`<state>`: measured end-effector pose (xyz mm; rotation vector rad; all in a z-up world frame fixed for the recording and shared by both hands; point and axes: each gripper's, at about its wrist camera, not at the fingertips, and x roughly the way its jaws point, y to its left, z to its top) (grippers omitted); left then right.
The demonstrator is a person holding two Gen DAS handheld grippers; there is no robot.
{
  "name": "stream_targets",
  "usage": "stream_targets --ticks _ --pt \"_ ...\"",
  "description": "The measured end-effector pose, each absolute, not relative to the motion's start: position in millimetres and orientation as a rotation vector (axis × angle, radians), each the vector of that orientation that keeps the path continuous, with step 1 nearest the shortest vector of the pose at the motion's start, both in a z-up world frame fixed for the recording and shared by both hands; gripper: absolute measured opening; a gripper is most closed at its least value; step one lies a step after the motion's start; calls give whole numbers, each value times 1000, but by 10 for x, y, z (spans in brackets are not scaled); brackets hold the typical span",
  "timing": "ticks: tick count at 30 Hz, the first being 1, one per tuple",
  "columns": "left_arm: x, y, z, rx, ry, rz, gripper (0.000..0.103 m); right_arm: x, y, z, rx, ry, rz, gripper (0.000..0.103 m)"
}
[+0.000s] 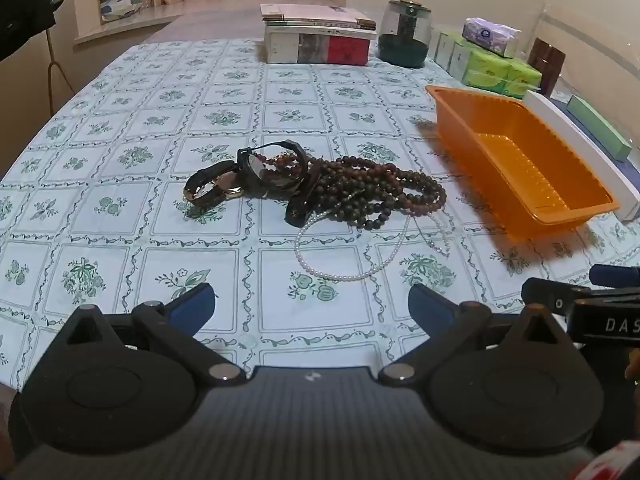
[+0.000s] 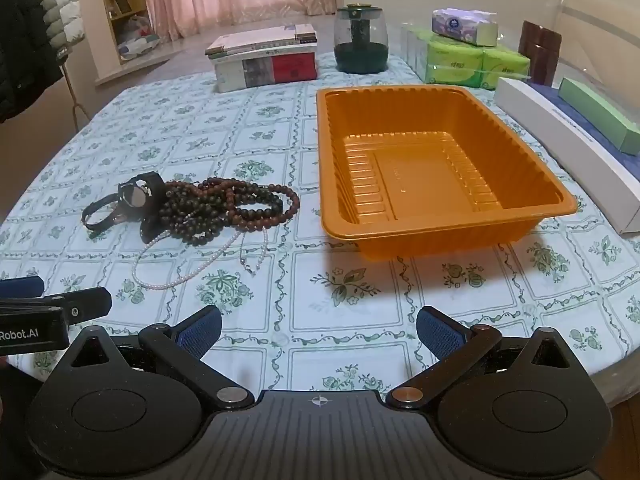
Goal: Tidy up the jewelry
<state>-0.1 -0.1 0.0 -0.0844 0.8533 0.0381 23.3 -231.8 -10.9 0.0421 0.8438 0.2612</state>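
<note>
Both our claws stand wide and empty above the floral tablecloth: left gripper, right gripper. The tangled heap of dark wooden bead strands, black watches and thin white pearl necklace lies left of the empty orange plastic tray. Risk as we judge it: snagged strands may drag neighbours along, and the pearl strand could slip out.

On the table the watches lie touching the left side of a heap of beaded strings, with a pearl necklace spilling out in front of the heap. The tray stands well to the right of them. Behind, along the far edge, sit stacked books, a jar to their right, then tissue packs, with long boxes right of the tray.
</note>
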Motion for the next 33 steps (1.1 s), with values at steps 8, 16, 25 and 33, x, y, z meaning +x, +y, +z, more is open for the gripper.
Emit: stream_targets --ticks 8,16,25,33 --pt "9 18 -34 -99 838 17 102 248 -2310 -118 52 843 267 103" --pt "-18 -5 20 -93 831 23 102 244 -2323 -96 65 839 256 103" --pt "-30 -21 34 -90 828 16 102 242 -2323 -85 62 832 262 103" --pt "-33 -34 43 -91 824 10 102 242 -2313 -74 61 829 257 103"
